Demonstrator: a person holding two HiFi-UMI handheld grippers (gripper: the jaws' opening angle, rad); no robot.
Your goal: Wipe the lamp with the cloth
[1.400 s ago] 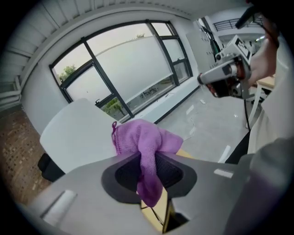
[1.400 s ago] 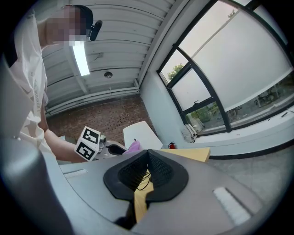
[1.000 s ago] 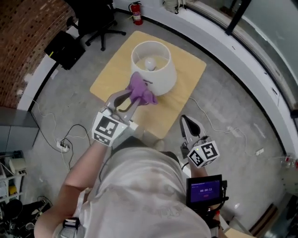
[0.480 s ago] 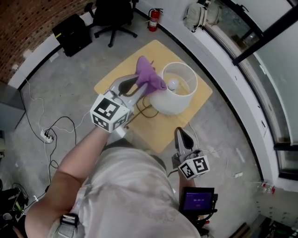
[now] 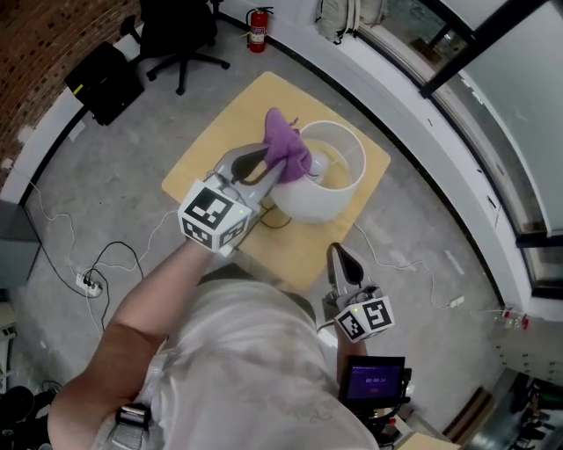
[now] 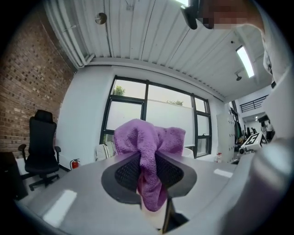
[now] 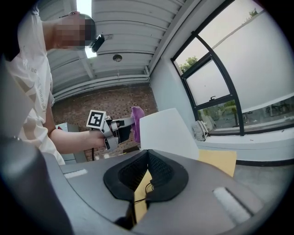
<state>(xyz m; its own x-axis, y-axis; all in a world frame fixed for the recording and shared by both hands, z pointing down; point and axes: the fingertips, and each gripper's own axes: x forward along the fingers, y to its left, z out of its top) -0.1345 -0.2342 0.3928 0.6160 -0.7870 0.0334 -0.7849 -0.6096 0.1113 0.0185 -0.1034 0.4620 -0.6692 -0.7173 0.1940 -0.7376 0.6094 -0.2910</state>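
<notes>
A white lamp (image 5: 327,180) with an open-topped shade stands on a square wooden table (image 5: 215,145); its bulb shows inside. My left gripper (image 5: 268,165) is shut on a bunched purple cloth (image 5: 287,149), which rests against the left rim of the shade. In the left gripper view the cloth (image 6: 148,137) hangs pinched between the dark pads, and the lamp is hidden behind it. My right gripper (image 5: 343,262) hangs near the table's front edge, apart from the lamp, jaws together with nothing in them. The right gripper view shows the shade (image 7: 167,131) and the cloth (image 7: 136,120) beside it.
The lamp's black cord (image 5: 274,217) lies on the table in front of the shade. Around the table on the concrete floor are an office chair (image 5: 176,31), a fire extinguisher (image 5: 257,26), a black case (image 5: 101,79), a backpack (image 5: 339,18) and a power strip with cables (image 5: 88,283).
The left gripper has carried the cloth from the near side of the shade up to its left rim. The right gripper has shifted a little near the table's front edge.
</notes>
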